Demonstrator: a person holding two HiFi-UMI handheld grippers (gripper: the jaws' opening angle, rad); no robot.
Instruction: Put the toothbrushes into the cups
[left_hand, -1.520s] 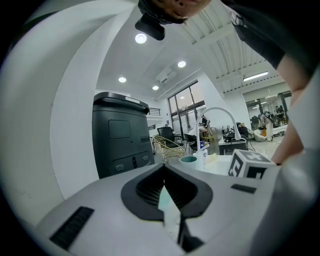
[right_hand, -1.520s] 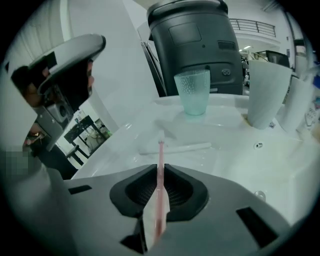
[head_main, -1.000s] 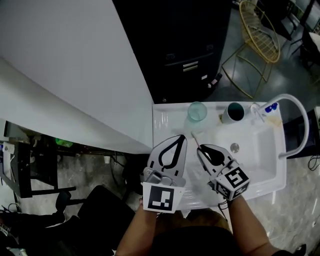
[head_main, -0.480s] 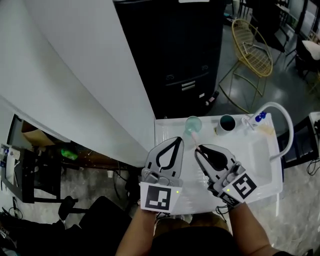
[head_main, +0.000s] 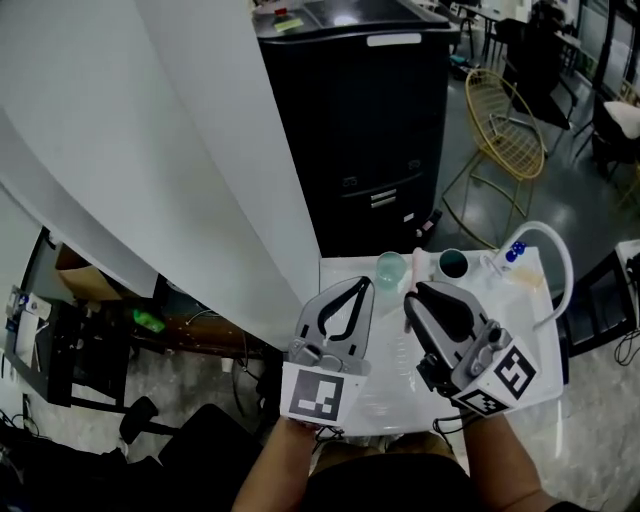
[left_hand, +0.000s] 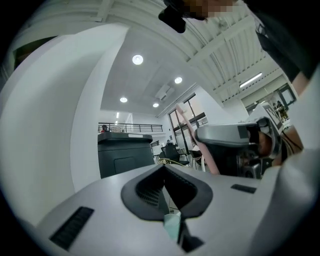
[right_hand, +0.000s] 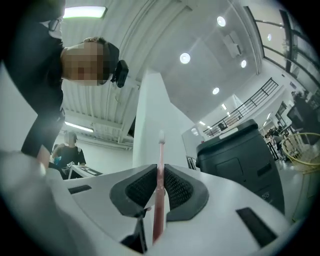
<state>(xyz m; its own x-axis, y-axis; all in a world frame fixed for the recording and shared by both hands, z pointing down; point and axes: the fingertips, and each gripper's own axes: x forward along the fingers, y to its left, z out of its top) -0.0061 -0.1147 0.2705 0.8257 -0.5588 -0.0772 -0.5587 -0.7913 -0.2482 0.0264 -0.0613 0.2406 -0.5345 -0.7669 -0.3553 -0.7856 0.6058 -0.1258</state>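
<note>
Right gripper view: right gripper (right_hand: 159, 170) clenched on pink toothbrush (right_hand: 160, 150), bristles up, centre frame. Left gripper (left_hand: 167, 192) closed, empty. Head view, centre: clear cup (head_main: 391, 268), dark cup (head_main: 453, 264). Risk: thin handle pivoting between jaws, missing or toppling a cup.

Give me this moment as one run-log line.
right gripper: shut on pink toothbrush, bristles up | left gripper: shut, empty | translucent green cup, dark cup: on white basin rim

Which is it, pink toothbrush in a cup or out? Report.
Out. The pink toothbrush stands upright, clamped between the fingers of the right gripper; in the head view the clear cup and dark cup sit beyond it.
</note>
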